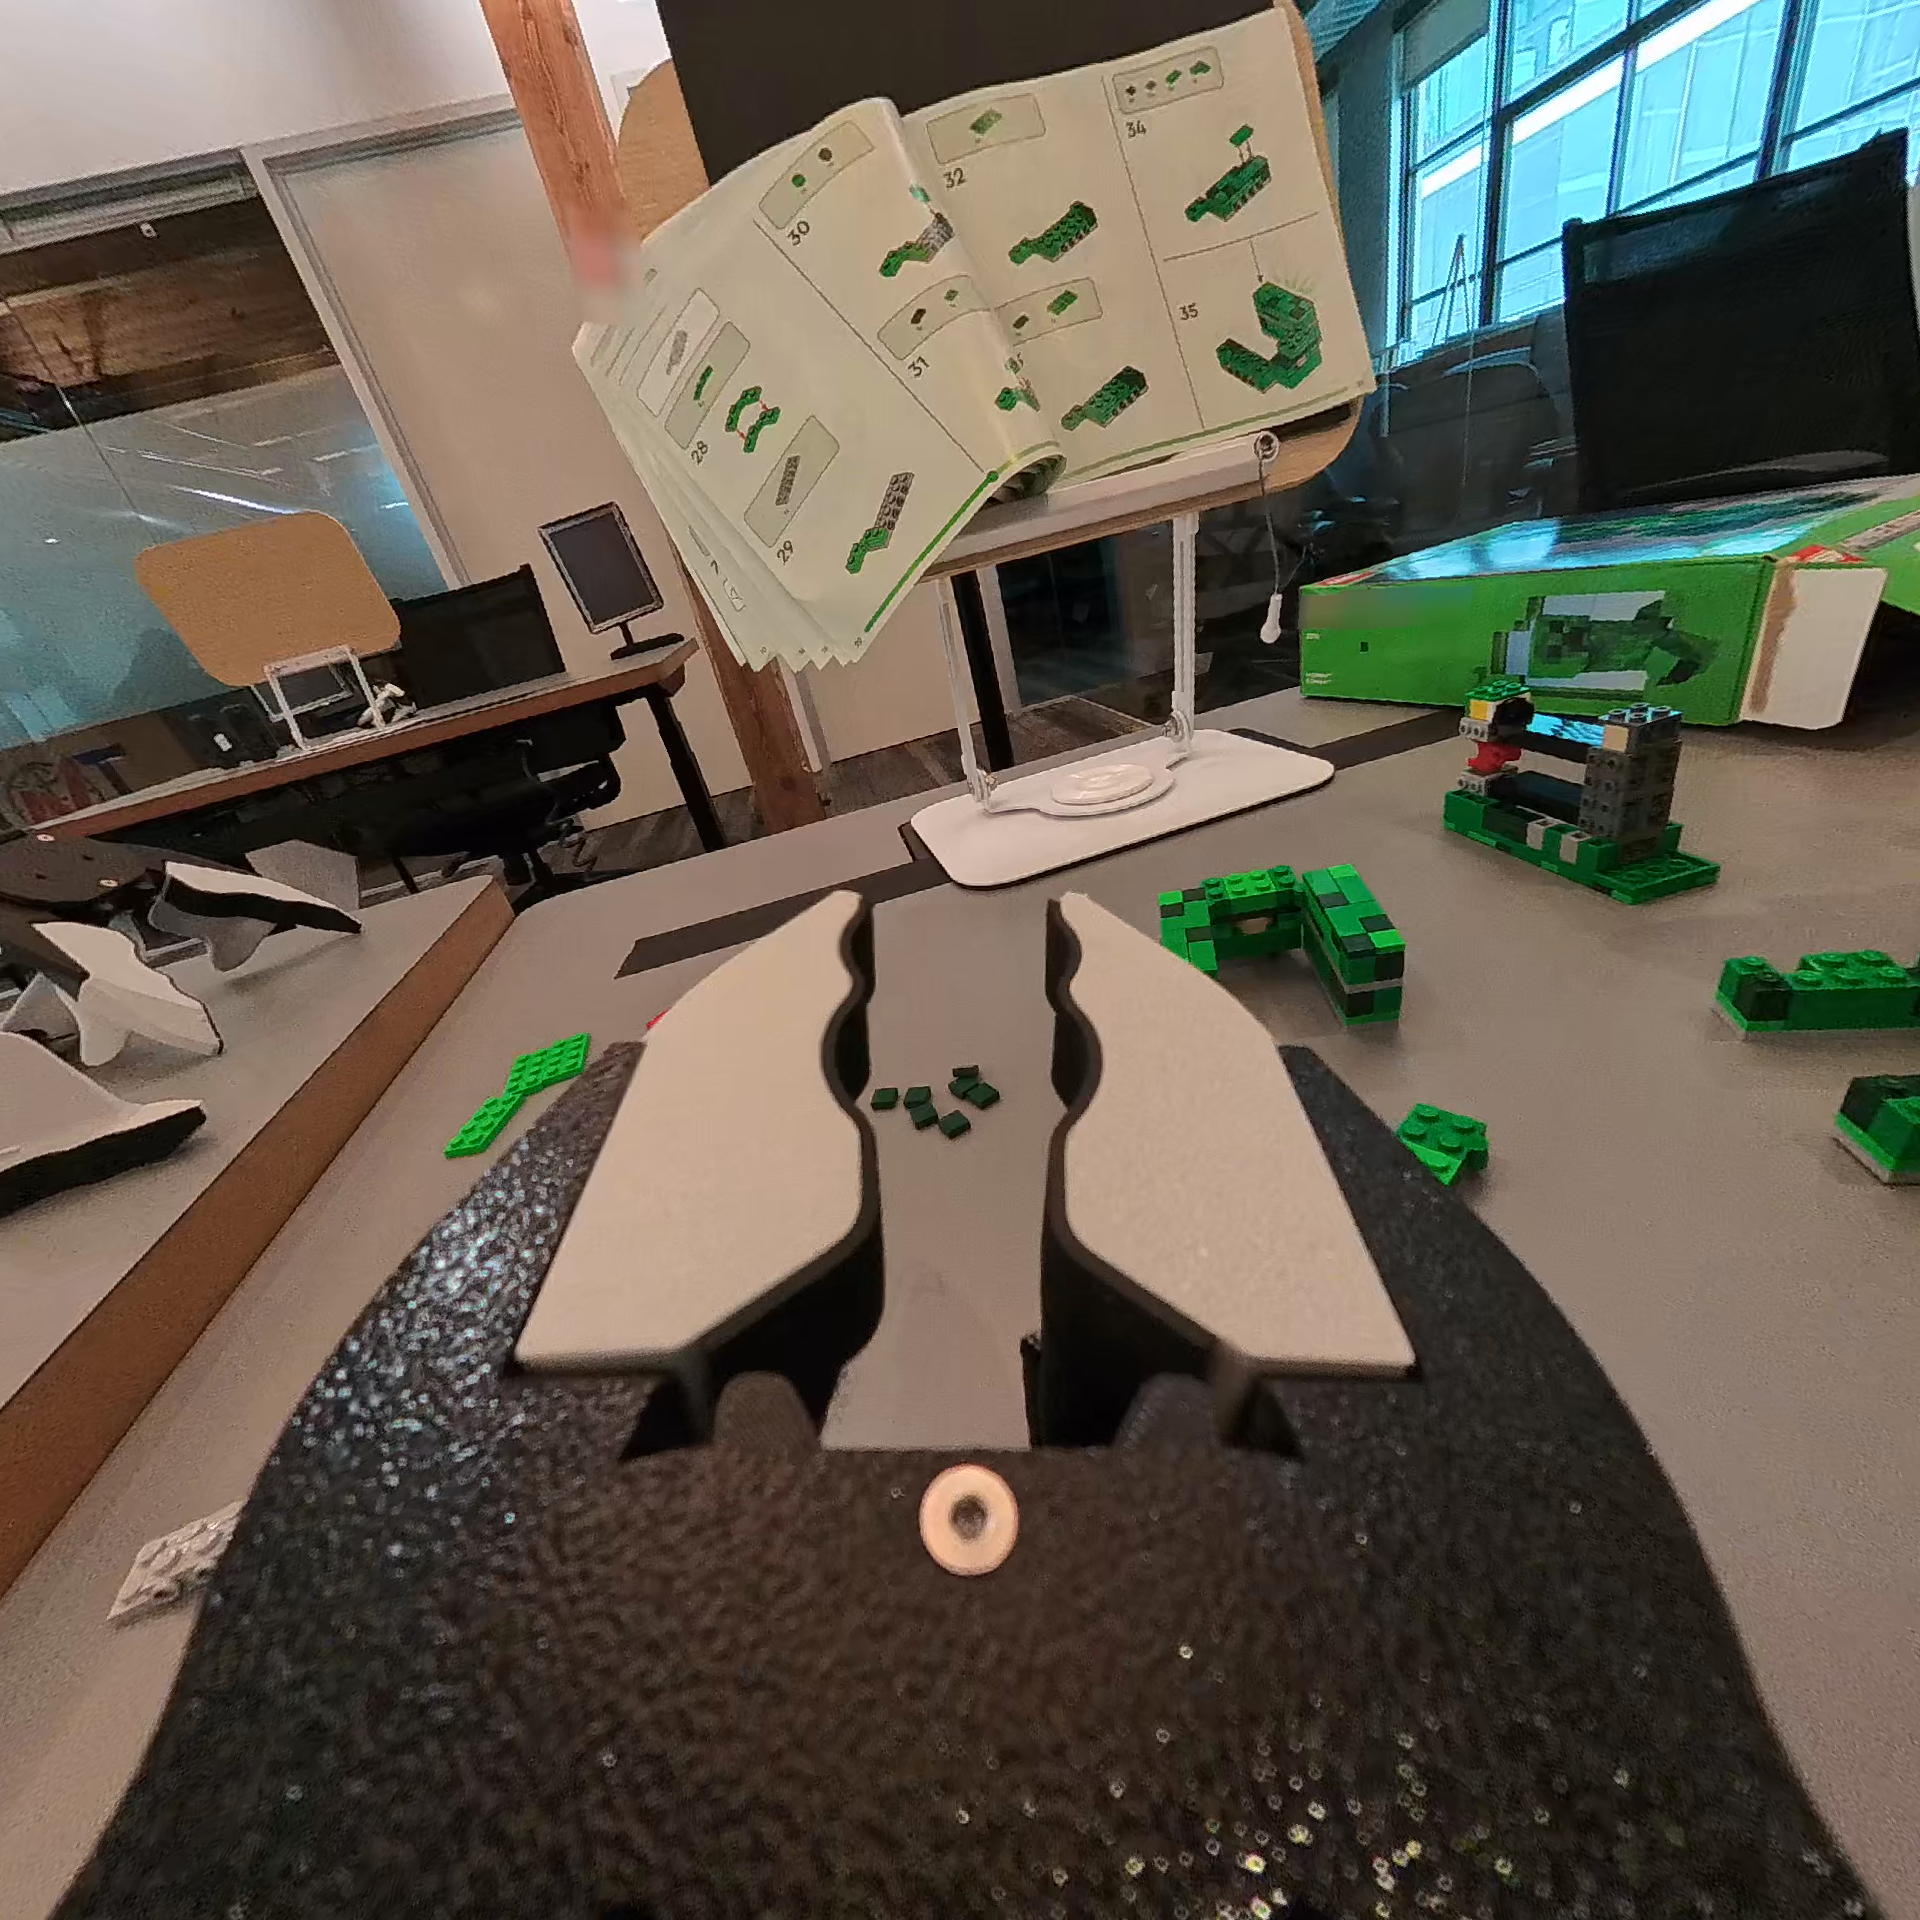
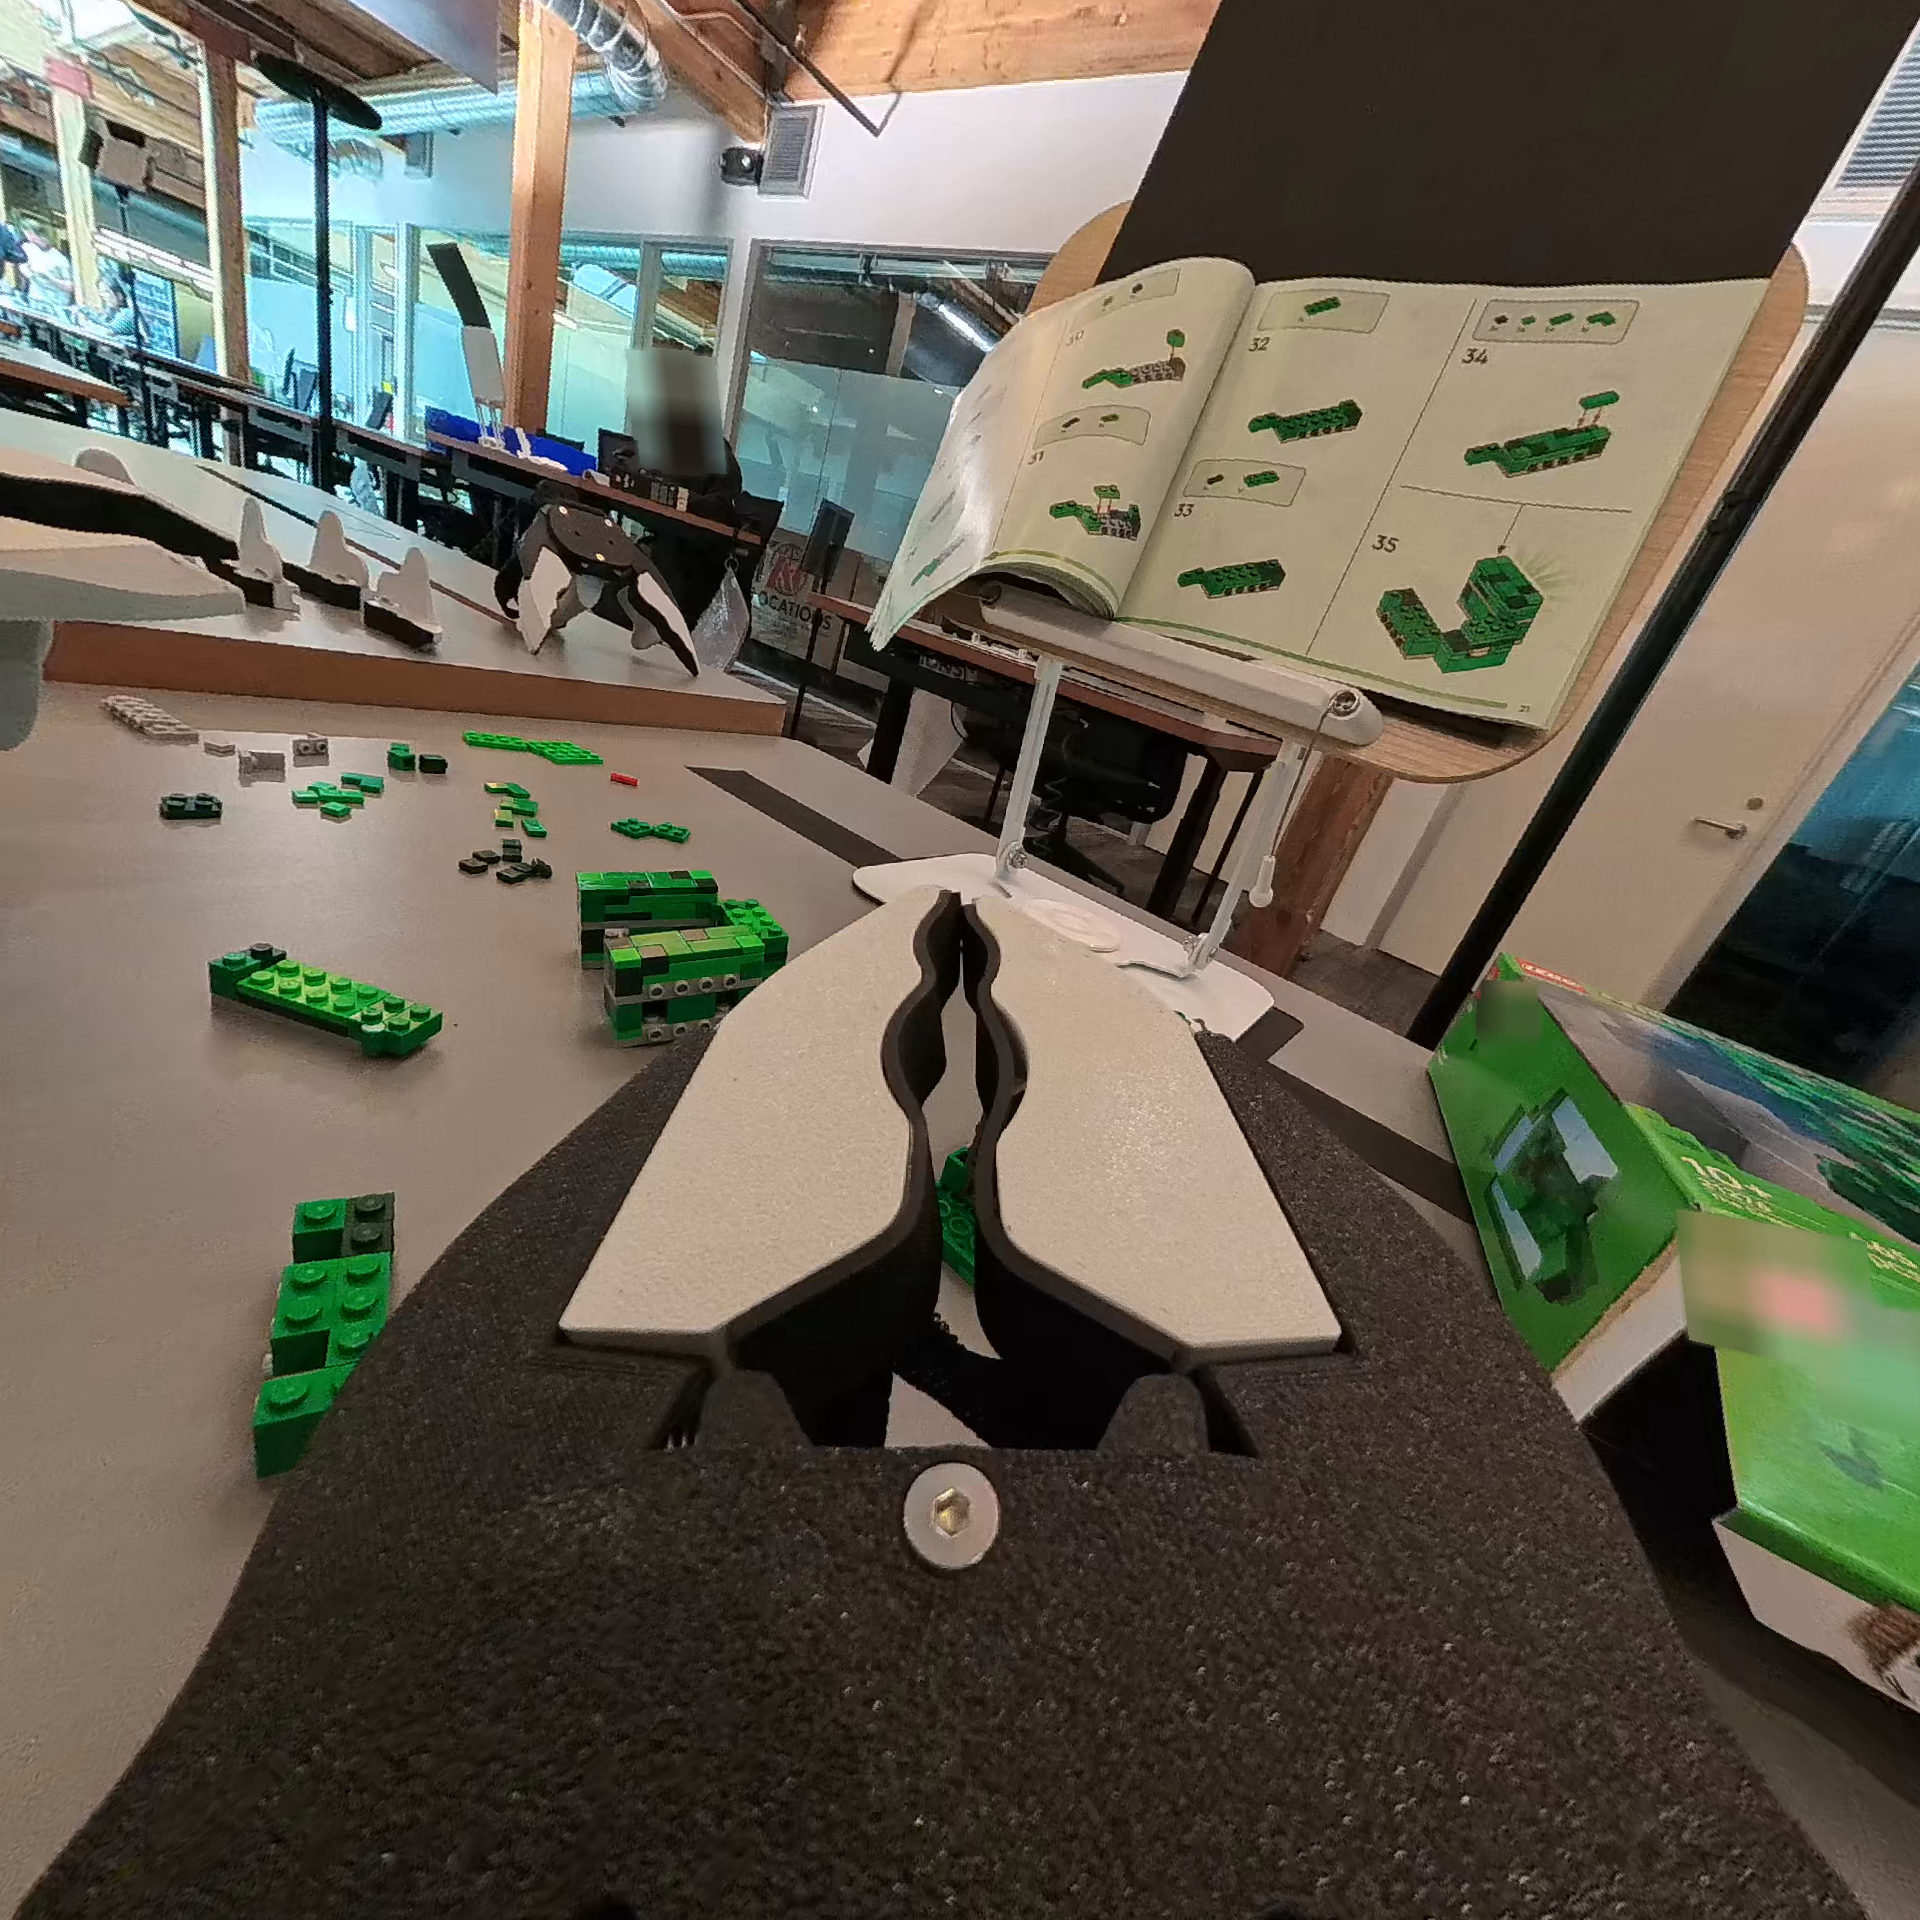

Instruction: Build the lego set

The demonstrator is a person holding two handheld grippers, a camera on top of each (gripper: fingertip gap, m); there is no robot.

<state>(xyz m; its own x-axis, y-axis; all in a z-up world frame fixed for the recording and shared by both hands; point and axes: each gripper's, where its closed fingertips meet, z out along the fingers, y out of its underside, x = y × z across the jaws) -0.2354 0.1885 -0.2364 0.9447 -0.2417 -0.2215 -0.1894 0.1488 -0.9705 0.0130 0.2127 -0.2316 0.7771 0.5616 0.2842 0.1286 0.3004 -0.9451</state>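
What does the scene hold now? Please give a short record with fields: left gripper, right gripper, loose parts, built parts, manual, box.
left gripper: left gripper, jaws open, empty, above small dark green tiles
right gripper: right gripper, jaws nearly closed on a green piece
loose parts: green plates on the grey table
built parts: green U-shaped assembly
manual: instruction booklet, open on a white stand
box: green box

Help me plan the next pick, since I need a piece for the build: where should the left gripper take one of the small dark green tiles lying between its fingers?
Probably from straight above, pinching two opposite side edges of an outlying dark green tile. They lie flat on the grey table, so only the thin rims offer purchase. The left gripper is open above the cluster. Neighbours sit close, so choose one at the edge.
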